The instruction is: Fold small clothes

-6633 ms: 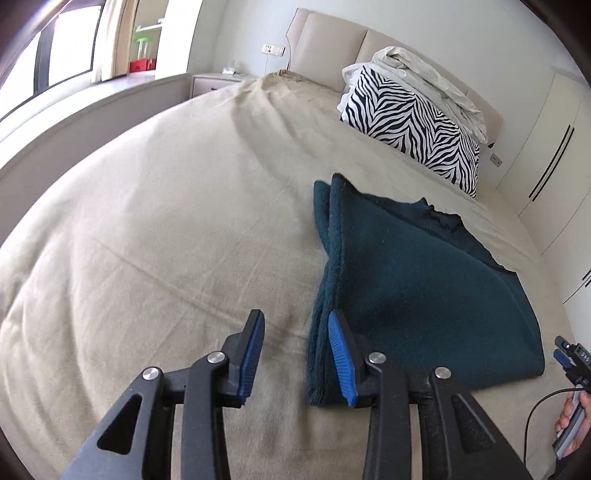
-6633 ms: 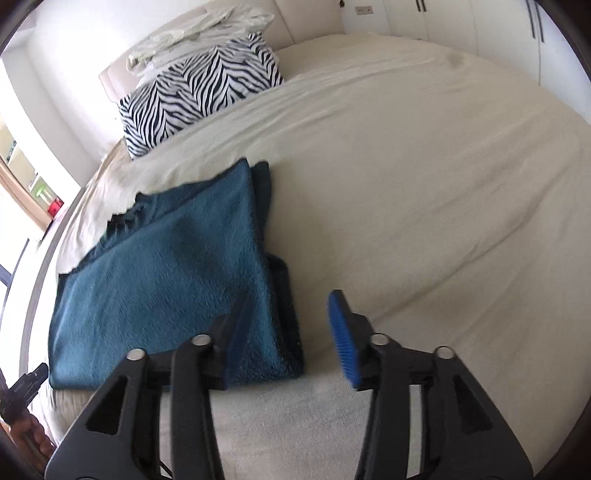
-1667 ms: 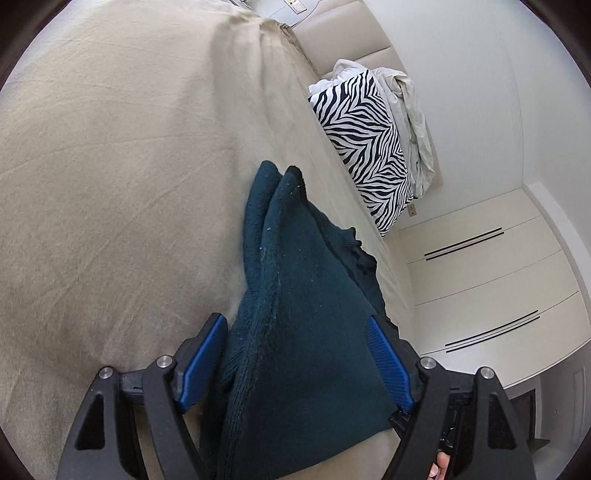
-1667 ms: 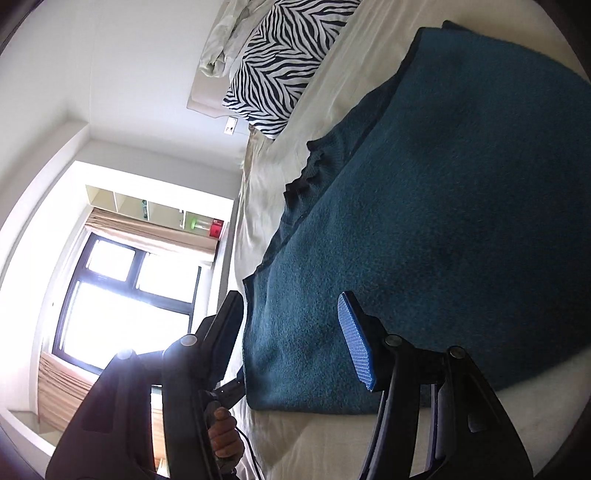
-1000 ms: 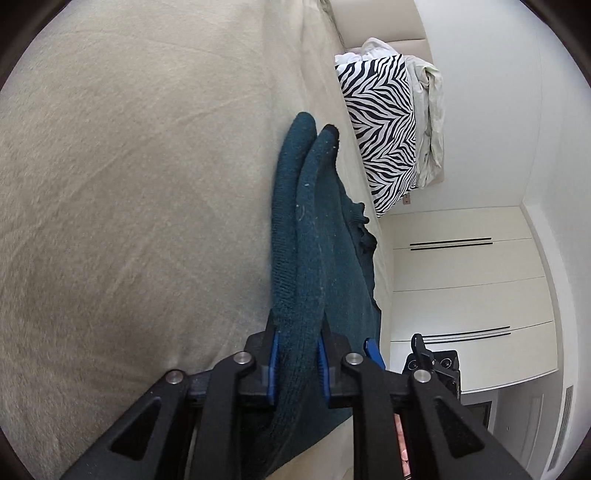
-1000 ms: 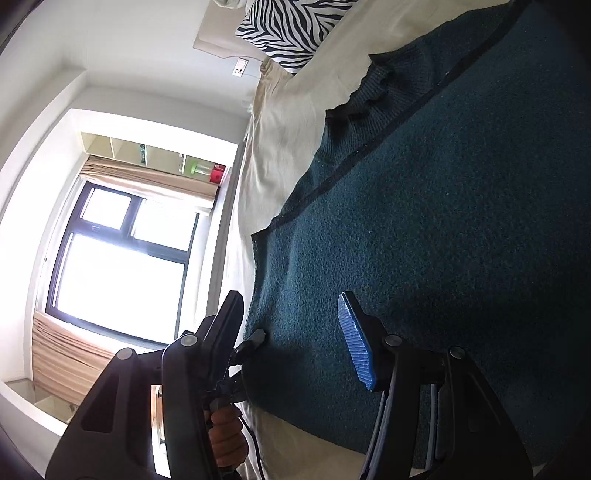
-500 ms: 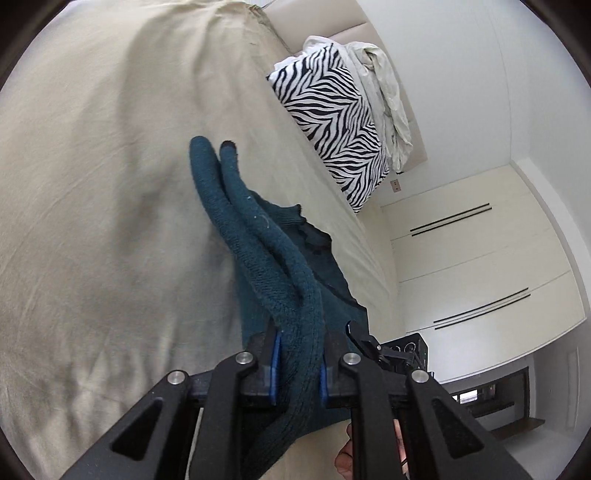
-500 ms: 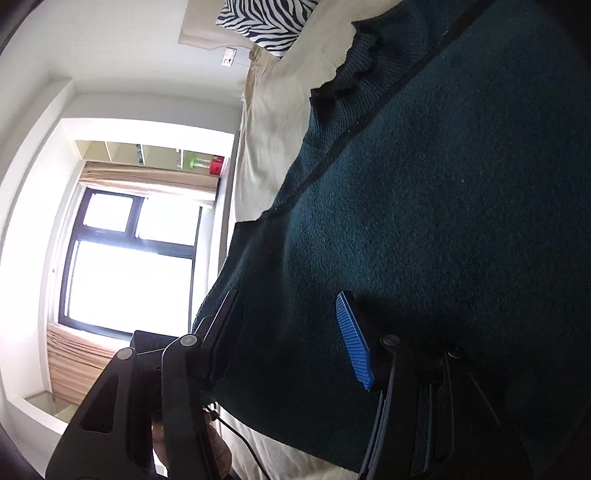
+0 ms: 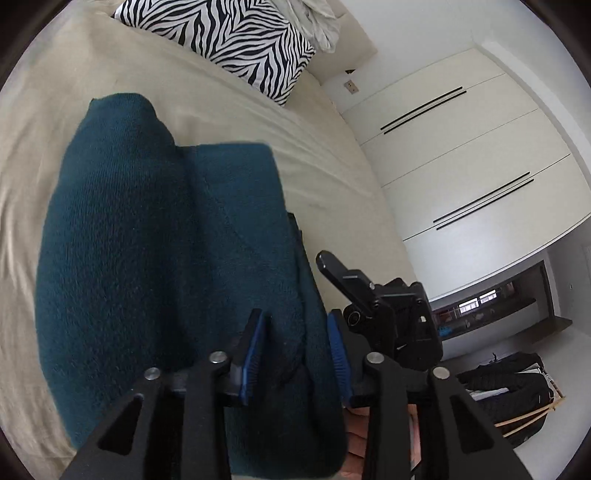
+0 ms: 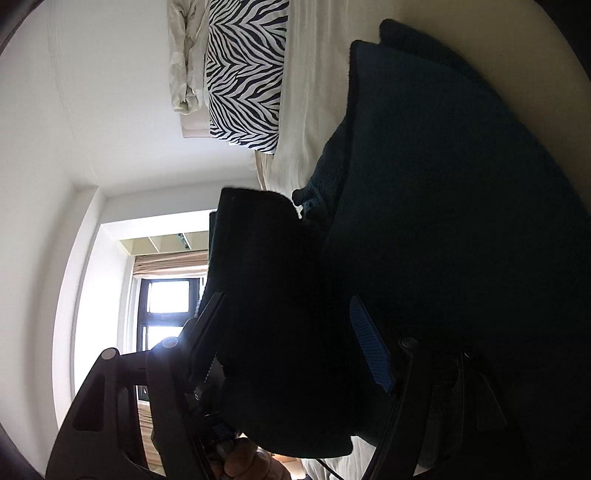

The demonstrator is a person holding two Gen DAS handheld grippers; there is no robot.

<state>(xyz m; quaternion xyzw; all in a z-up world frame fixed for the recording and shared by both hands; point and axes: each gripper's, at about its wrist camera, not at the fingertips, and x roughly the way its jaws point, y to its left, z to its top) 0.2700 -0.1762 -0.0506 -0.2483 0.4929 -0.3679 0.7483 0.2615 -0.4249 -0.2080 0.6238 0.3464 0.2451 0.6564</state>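
A dark teal knit garment (image 9: 155, 258) lies folded on the beige bed (image 9: 44, 122). My left gripper (image 9: 293, 347) has its blue pads on either side of the garment's thick near edge, with a wider gap than before. The fold it carried now rests over the rest of the cloth. In the right wrist view the garment (image 10: 461, 206) fills the frame, dark and in shadow. My right gripper (image 10: 288, 332) is open, with a lifted flap of the garment between its fingers. The right gripper also shows in the left wrist view (image 9: 384, 310), beside the garment's right edge.
A zebra-print pillow (image 9: 229, 37) and rumpled white bedding (image 9: 317, 22) lie at the bed's head. White wardrobe doors (image 9: 461, 158) stand to the right, with dark clothes on the floor (image 9: 509, 384). A bright window (image 10: 166, 299) is behind the right gripper.
My left gripper has carried the garment's edge over to the right and laid it on the rest, and its jaws have parted. The right gripper has moved in under the lifted cloth.
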